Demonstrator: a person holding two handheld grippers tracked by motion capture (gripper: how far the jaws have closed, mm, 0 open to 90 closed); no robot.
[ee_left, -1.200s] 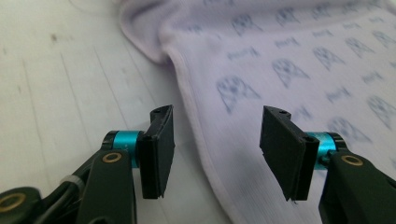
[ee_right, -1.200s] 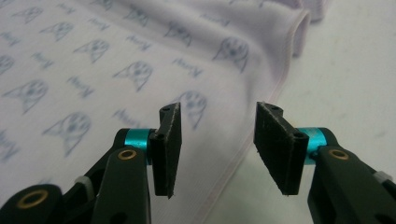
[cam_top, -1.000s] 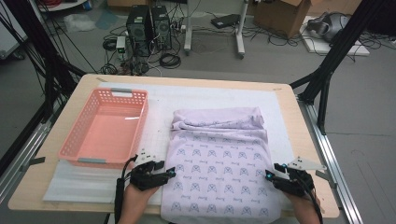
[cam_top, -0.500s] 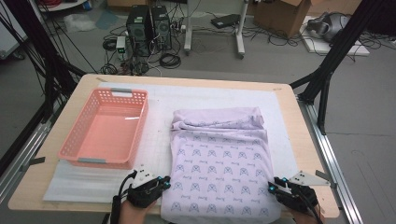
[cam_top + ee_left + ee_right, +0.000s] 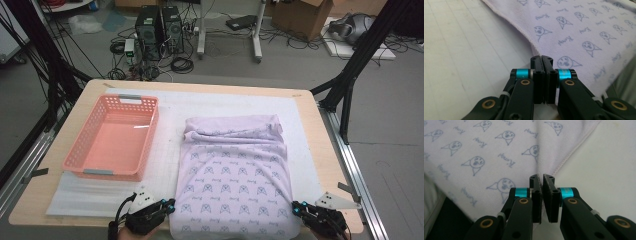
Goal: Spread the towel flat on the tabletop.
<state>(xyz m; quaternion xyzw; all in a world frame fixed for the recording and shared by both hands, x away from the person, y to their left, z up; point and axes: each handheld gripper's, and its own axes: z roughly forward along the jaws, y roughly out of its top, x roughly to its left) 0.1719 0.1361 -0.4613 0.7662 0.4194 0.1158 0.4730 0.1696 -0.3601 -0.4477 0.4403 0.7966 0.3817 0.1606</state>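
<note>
Pale foam matting covers the wooden surface; a lilac printed cloth lies lengthwise away from the person, whose left gripper and right gripper have just closed their jaws on its near corners.

The high view looks forward and down from above the near edge of the table — far enough back to take in the floor beyond. Each gripper view sits low and close behind its own jaws, facing along them. All three share the near edge of the lilac printed cloth — one corner each.
</note>
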